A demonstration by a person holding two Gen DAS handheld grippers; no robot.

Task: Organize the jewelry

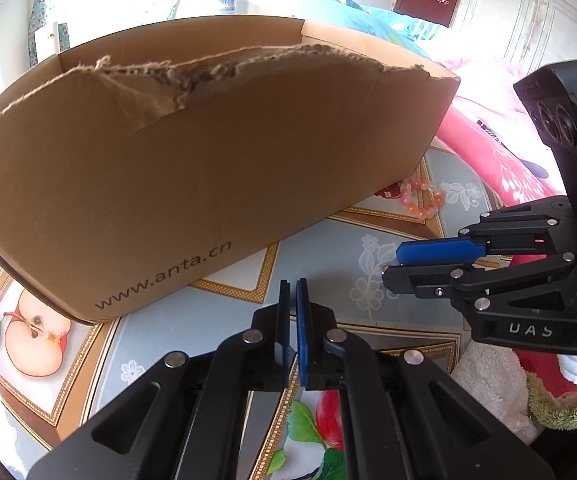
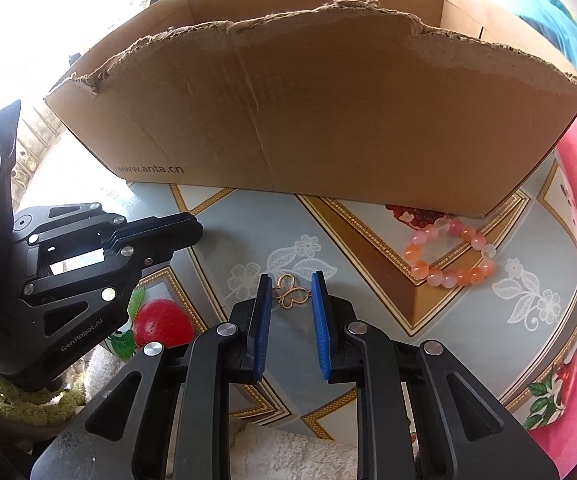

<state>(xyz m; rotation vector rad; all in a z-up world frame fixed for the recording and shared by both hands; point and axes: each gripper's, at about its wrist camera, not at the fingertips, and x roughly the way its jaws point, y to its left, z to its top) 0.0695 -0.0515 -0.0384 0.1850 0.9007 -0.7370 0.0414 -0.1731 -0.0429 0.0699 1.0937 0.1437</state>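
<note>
Closing on a small gold butterfly charm [image 2: 291, 295] looks like the step in hand: the right tongs [image 2: 291, 292] straddle it on the table [image 2: 248, 232], just in front of the cardboard box [image 2: 328, 112], their blue pads not yet touching it, so nothing is held. The left tongs [image 1: 293, 292] are clenched on nothing, idle before the box. Next the pads must pinch the thin charm without skidding it, then lift it over the torn front wall. A pink-orange bead bracelet [image 2: 450, 252] lies by the box's right front corner. What the box holds cannot be seen.
</note>
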